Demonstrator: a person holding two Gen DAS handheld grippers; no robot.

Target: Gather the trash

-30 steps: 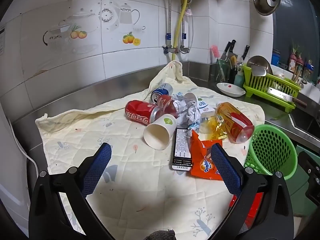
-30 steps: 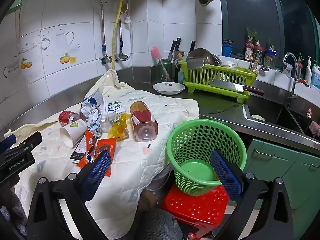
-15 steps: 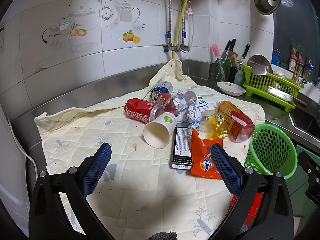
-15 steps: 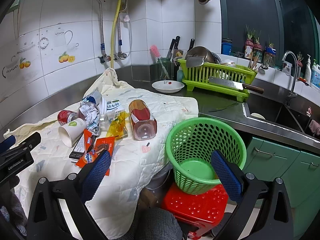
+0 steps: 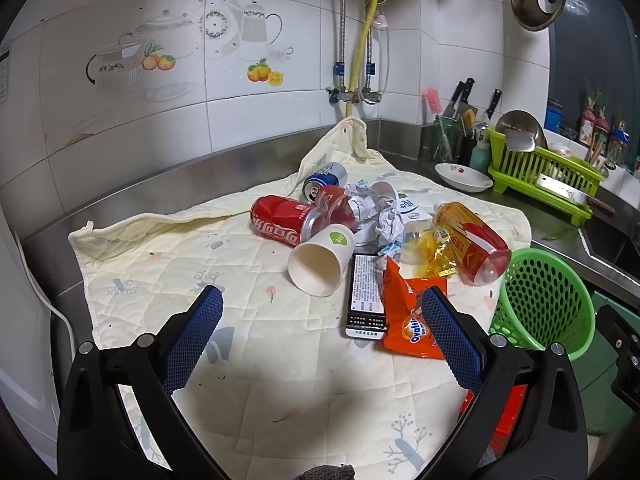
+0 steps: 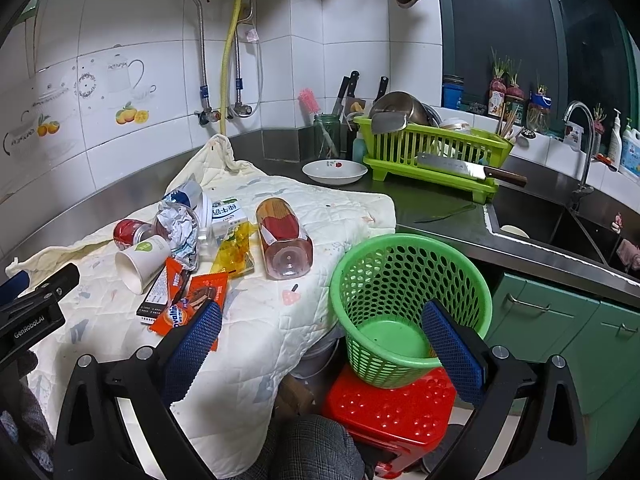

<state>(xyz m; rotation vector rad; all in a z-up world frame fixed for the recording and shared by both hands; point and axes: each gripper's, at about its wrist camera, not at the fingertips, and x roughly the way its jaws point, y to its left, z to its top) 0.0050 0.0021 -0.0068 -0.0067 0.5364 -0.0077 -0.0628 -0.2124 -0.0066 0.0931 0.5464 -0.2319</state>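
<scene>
A trash pile lies on a cream quilted cloth (image 5: 168, 272): a red cola can (image 5: 282, 220), a blue can (image 5: 326, 176), a white paper cup (image 5: 320, 262) on its side, crumpled paper (image 5: 376, 216), a black-and-white box (image 5: 365, 294), an orange Ovaltine wrapper (image 5: 412, 320) and a red-orange bottle (image 5: 470, 242). A green basket (image 6: 408, 300) stands on a red stool (image 6: 388, 412) beside the counter. My left gripper (image 5: 322, 322) is open and empty, short of the cup. My right gripper (image 6: 320, 334) is open and empty near the basket.
A green dish rack (image 6: 436, 152) with a cleaver (image 6: 468, 168), a white bowl (image 6: 334, 170) and a knife jar (image 6: 326, 136) stand at the back. A sink (image 6: 560, 224) and tap lie to the right. Green cabinets (image 6: 560, 328) are below.
Both grippers have shifted slightly; the left view has drifted a little toward the pile. Nothing was taken hold of or moved.
</scene>
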